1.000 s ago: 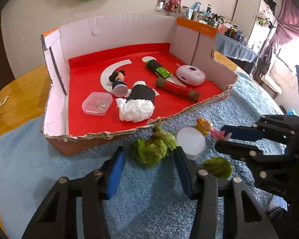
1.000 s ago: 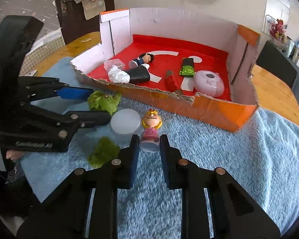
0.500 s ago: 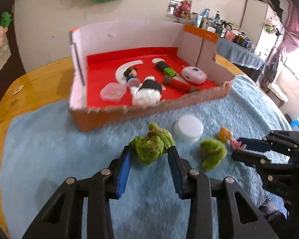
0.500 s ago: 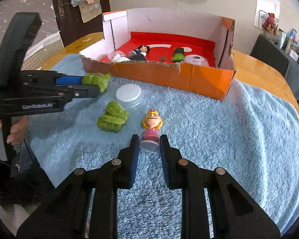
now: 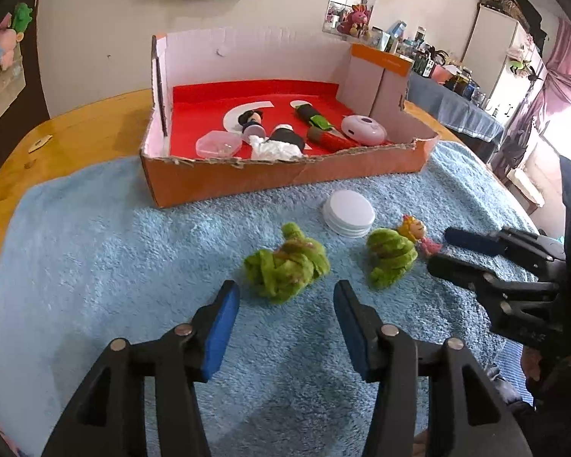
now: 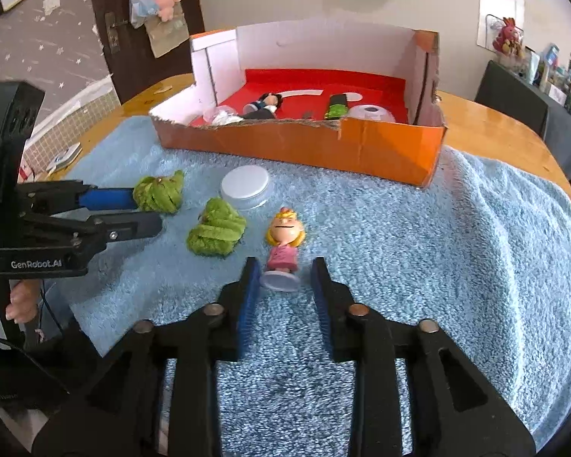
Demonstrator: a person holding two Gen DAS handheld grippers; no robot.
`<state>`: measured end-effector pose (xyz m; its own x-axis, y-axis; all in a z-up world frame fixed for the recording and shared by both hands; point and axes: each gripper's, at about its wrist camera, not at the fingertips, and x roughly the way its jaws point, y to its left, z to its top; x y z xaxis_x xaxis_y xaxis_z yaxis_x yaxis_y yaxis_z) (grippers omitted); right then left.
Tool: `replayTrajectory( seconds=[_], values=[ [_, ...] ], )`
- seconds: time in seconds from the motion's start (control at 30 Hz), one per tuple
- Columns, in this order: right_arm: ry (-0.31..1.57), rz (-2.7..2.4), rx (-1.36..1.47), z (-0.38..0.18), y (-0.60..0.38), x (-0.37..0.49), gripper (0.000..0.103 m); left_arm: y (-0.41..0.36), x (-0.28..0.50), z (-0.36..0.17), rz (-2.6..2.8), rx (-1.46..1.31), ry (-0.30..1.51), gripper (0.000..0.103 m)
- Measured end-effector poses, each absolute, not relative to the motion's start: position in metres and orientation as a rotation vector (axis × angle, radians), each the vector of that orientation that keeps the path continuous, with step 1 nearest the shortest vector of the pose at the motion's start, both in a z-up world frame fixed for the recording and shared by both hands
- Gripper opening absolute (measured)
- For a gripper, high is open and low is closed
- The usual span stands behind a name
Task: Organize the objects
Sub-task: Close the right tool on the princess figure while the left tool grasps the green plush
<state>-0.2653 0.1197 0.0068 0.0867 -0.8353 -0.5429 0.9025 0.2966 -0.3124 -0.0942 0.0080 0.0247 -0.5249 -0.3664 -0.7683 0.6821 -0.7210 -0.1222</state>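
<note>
Each gripper (image 5: 285, 320) was black plastic, its two fingers (image 5: 217, 327) faced with blue pads and pinned by round silver screws. The left gripper (image 6: 144, 209) carried white "GenRobot.AI" lettering on its side, above a hand (image 6: 19, 301).

Both grippers point down toward the blue towel (image 5: 95, 251). The left gripper (image 5: 285, 316) is opening its jaws, blue pads clear of the towel's nearer green yarn bundle (image 5: 285, 266). The right gripper (image 6: 283, 285) is opening too, the blonde figurine (image 6: 283, 245) standing between its pads, untouched. A hand (image 6: 19, 301) holds the left gripper's handle.
</note>
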Motion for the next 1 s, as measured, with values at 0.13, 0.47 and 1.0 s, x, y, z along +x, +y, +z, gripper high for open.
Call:
replayTrajectory(
  seconds=[0.13,0.47,1.0],
  values=[
    [0.715,-1.316,0.069,0.012,0.119,-0.264,0.065,0.001,-0.094,0.026,-2.249,0.998,0.547,0.054],
    [0.811,-1.321,0.040,0.003,0.099,-0.254,0.050,-0.009,-0.110,0.025,-2.260,1.044,0.482,0.055],
    [0.761,-1.324,0.077,0.006,0.096,-0.251,0.021,0.000,-0.118,0.024,-2.328,1.034,0.477,0.042]
  ],
)
